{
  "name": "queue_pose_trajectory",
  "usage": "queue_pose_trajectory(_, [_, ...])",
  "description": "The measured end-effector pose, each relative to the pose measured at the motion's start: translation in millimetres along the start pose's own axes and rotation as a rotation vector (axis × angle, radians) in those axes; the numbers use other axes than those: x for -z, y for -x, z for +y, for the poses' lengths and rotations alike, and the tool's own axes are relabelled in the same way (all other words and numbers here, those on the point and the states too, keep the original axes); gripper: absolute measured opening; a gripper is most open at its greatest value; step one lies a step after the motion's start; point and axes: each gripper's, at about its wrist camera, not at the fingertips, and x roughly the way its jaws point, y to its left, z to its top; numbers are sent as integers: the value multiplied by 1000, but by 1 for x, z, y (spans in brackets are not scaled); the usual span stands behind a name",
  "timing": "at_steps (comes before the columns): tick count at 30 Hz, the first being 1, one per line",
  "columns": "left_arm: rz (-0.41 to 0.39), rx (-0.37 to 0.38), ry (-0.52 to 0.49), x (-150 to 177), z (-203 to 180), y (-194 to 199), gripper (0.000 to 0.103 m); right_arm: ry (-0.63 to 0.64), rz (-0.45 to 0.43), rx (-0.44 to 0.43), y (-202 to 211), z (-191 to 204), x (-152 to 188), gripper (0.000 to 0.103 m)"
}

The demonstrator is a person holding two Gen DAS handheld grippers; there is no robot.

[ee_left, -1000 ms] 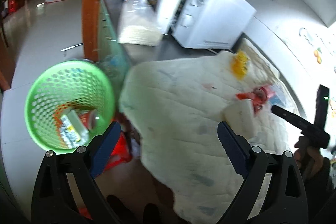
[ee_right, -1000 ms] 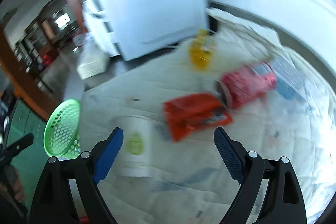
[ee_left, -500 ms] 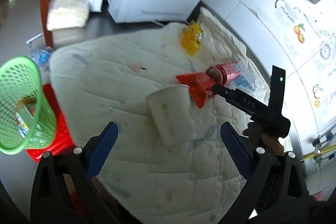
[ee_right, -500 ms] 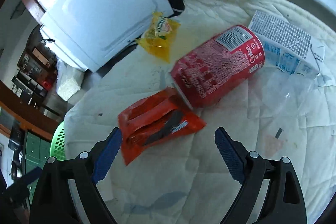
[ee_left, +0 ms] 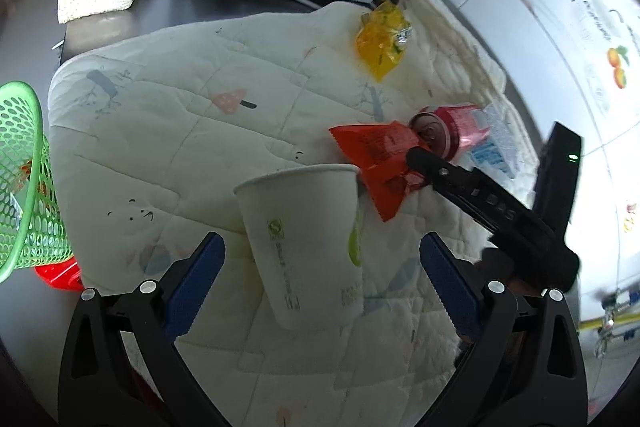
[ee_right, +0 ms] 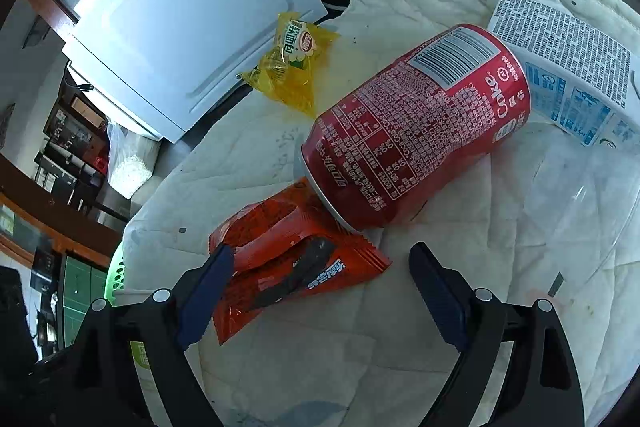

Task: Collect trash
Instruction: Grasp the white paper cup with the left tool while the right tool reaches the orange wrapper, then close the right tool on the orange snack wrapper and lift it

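Both my claws have swung in from the basket (ee_left: 24, 179): left claw (ee_left: 320, 275) spread around the paper cup (ee_left: 308, 243) mid-bench, right claw (ee_right: 320, 283) spread over the orange wrapper (ee_right: 288, 259) beside the can (ee_right: 416, 123). Grabs come next.

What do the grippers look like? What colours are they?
Each gripper has two chunky black plastic fingers shaped like hollow triangles, with round silver bolts near the tips. The left gripper and right gripper both wear dark blue ridged pads inside. Seen from the left, the right one's black body carries white letters and a small green light. No cables show.
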Motion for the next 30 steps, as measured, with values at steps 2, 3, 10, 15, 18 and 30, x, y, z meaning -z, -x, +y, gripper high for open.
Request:
queue_pose_trajectory(2, [11,-15,9,-1,2,-8,95,3,0,-4,1,-1,0,83])
queue_pose_trajectory(3, [14,-8,13,-2,3,-11,95,6,1,-6,1,0,0,83])
queue_pose_trajectory(10, [31,-1,11,2,15,-14,64,4,2,-13,-2,6,0,81])
queue_pose_trajectory(15, [4,-23,1,3,27,1,63,5,5,-14,-8,13,1,79])
queue_pose_trajectory(18, [-7,-30,1,1,37,11,63,6,9,-20,-15,21,1,79])
queue_pose_trajectory(30, [-35,-18,16,1,58,29,63,128,5,25,-22,55,11,38])
